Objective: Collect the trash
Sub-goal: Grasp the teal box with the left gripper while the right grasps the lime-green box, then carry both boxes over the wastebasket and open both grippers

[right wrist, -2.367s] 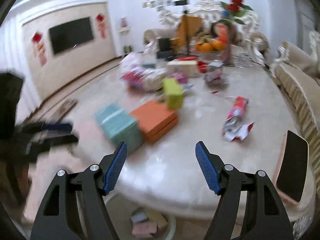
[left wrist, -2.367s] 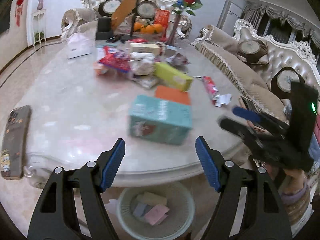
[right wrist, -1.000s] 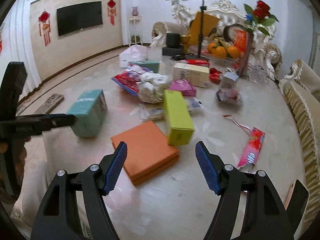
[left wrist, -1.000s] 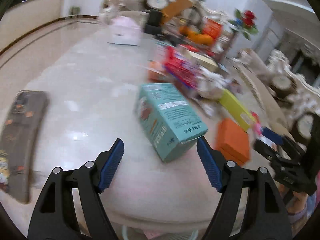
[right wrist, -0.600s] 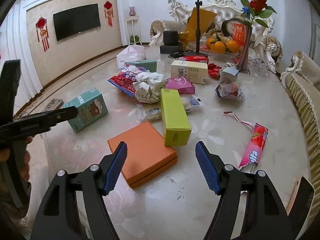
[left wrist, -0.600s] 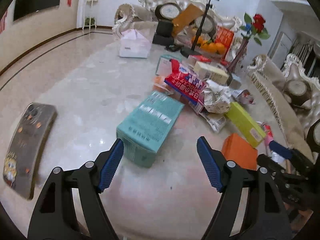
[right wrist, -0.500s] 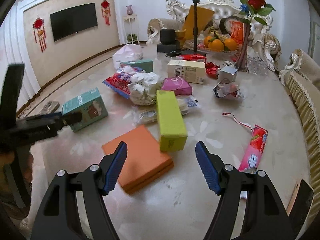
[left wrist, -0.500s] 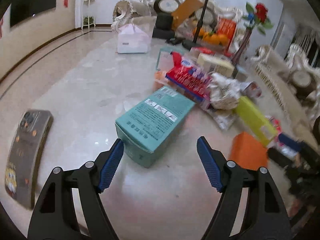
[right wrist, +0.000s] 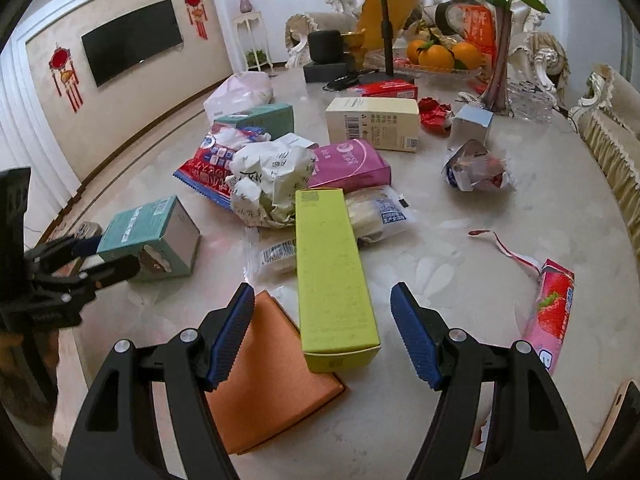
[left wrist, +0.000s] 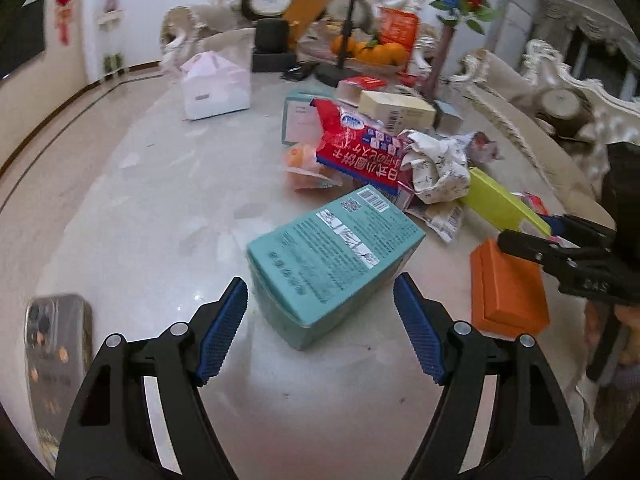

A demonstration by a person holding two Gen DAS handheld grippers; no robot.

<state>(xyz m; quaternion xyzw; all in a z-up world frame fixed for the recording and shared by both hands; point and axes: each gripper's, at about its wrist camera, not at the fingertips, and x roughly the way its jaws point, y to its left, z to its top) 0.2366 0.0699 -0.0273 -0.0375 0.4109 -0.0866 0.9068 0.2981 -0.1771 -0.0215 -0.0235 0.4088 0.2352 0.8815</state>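
A teal box (left wrist: 336, 252) lies on the marble table (left wrist: 140, 200), its near end between the open fingers of my left gripper (left wrist: 320, 328); the pads stand apart from its sides. The teal box also shows in the right wrist view (right wrist: 150, 240), with the left gripper (right wrist: 96, 260) at it. My right gripper (right wrist: 322, 336) is open, its fingers either side of the near end of a lime-green box (right wrist: 332, 280) that lies partly on an orange box (right wrist: 272, 376). Neither gripper holds anything.
A pile of wrappers and boxes sits mid-table: red snack bag (left wrist: 360, 152), crumpled paper (right wrist: 272, 176), pink box (right wrist: 348, 164), cream box (right wrist: 372, 124). A strawberry wrapper (right wrist: 552, 312) lies right. A phone (left wrist: 56, 344) lies at left. Fruit, vase and tripod stand at the back.
My left gripper moved in over the table toward the teal box until it sits between the fingers. My right gripper moved forward until the lime-green box's end lies between its fingers.
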